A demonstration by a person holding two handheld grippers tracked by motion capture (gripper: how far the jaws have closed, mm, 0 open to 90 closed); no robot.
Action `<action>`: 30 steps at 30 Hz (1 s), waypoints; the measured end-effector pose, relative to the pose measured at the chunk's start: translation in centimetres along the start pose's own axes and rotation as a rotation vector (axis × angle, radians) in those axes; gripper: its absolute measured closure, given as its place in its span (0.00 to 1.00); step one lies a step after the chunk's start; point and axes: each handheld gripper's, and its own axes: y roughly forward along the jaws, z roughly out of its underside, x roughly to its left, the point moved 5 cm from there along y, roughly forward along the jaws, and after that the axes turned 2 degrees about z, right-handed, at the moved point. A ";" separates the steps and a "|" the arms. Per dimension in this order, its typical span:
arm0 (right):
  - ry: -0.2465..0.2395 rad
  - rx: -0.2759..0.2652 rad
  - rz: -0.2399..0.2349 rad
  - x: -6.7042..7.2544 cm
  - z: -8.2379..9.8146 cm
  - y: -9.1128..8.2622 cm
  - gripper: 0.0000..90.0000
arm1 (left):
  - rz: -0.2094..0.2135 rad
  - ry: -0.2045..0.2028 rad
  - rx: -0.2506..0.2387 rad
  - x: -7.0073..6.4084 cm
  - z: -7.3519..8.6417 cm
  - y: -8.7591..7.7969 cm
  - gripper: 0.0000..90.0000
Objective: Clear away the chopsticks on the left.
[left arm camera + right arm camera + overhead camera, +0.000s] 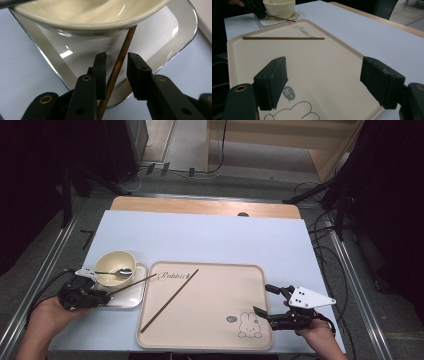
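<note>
My left claw (115, 72) narrowed, not clamped: chopstick (117, 67) between jaws, touching one pad, gap at other, leaning under bowl (82, 15).

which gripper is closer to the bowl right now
Left. The left gripper sits just beside the bowl, a chopstick between its jaws; the right gripper is over the tray's far side.

Lab or recording bay, not a kitchen. Table (210, 237) has a pale blue sheet over a wood top and sits inside a metal rail frame (45, 270); loose cables (325, 235) and plugs (165, 169) litter the grey floor, with dark stands and curtains around.
</note>
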 end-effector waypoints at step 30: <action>-0.002 -0.019 -0.008 0.1 -0.2 -0.1 0.24 | 0.033 0.108 0.038 -1.3 -0.6 -0.9 0.94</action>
